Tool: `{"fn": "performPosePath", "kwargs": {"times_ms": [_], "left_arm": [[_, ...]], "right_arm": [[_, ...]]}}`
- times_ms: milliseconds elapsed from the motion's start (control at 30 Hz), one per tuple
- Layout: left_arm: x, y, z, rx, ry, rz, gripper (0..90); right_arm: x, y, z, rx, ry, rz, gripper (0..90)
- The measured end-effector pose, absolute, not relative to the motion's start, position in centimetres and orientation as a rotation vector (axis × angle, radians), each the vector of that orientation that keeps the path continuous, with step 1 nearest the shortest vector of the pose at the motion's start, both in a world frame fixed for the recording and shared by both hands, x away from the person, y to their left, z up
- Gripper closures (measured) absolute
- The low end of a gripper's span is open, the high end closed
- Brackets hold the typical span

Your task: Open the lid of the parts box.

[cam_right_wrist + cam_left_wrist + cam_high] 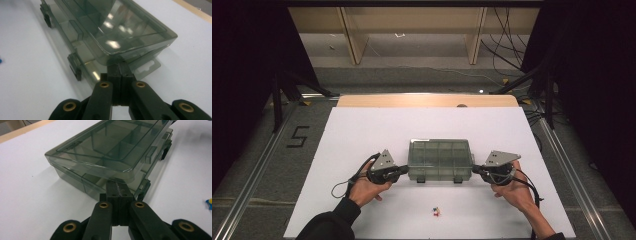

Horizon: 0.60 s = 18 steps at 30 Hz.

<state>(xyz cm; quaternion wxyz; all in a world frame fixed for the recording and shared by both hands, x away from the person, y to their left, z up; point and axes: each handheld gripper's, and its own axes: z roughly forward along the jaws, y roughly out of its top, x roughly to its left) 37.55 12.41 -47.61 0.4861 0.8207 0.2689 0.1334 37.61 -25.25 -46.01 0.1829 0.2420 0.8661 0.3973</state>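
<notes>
Item: smoke-grey compartment box [440, 159], lid down, set at the centre of the white counter [362, 130]. Left tool [402, 170], jaws clenched together, is pressed under the lid's edge at the box's 9 o'clock end; right tool [476, 170], likewise clenched, at 3 o'clock. Small coloured pieces [436, 211] are seen at 6 o'clock, well apart.

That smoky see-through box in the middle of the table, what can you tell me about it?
The compartment box is a flat rectangular organizer of smoke-tinted clear plastic, split by dividers into many small cells that look empty. Its lid is down, and two dark latches sit on the front edge facing the person. It lies flat on the white table. The shut left tool meets one short end just under the lid's edge, and the shut right tool meets the other end the same way.
</notes>
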Motion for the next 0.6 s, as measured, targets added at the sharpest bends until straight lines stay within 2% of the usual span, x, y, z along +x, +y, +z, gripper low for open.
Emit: {"fn": "performPosePath", "kwargs": {"times_ms": [600], "left_arm": [[39.1, 12.2, -46.1, 1.95, 0.659, 0.371, 89.7]], "right_arm": [[38.8, -24.6, -45.1, 0.674, 2.31, 1.183, 90.0]]}}
